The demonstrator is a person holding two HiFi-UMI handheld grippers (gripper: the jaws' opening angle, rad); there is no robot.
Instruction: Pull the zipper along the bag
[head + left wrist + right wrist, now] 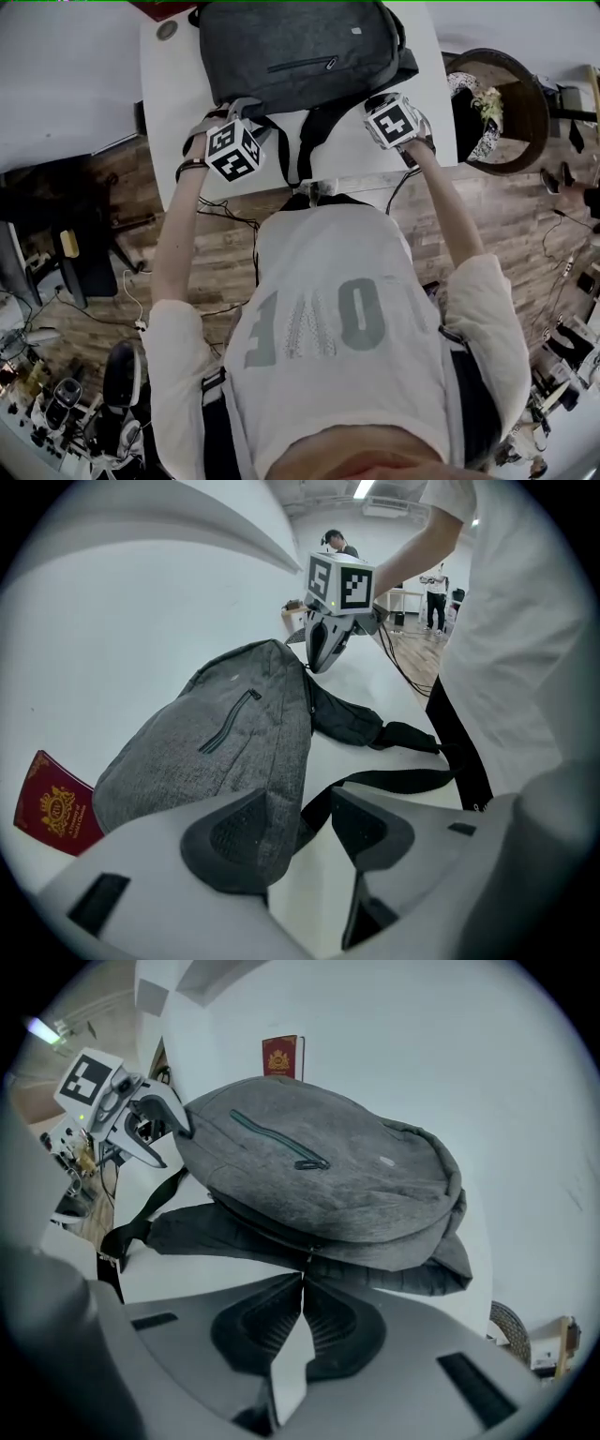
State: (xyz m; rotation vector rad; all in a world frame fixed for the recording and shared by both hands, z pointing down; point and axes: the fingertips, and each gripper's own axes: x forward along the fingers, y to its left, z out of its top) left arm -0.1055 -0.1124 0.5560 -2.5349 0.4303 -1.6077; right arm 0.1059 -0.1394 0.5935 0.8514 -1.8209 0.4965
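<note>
Grey bag (300, 52) is lying on the white table (173, 94); the right gripper (302, 1283) is clenching its jaws on the zipper pull (307, 1260), the left gripper (302, 806) is holding its jaws apart around the bag's corner.

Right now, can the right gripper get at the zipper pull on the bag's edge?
Likely yes: the right gripper has its fingers shut right at the zipper pull on the bag, seemingly pinching it; nothing sits in the way.
</note>
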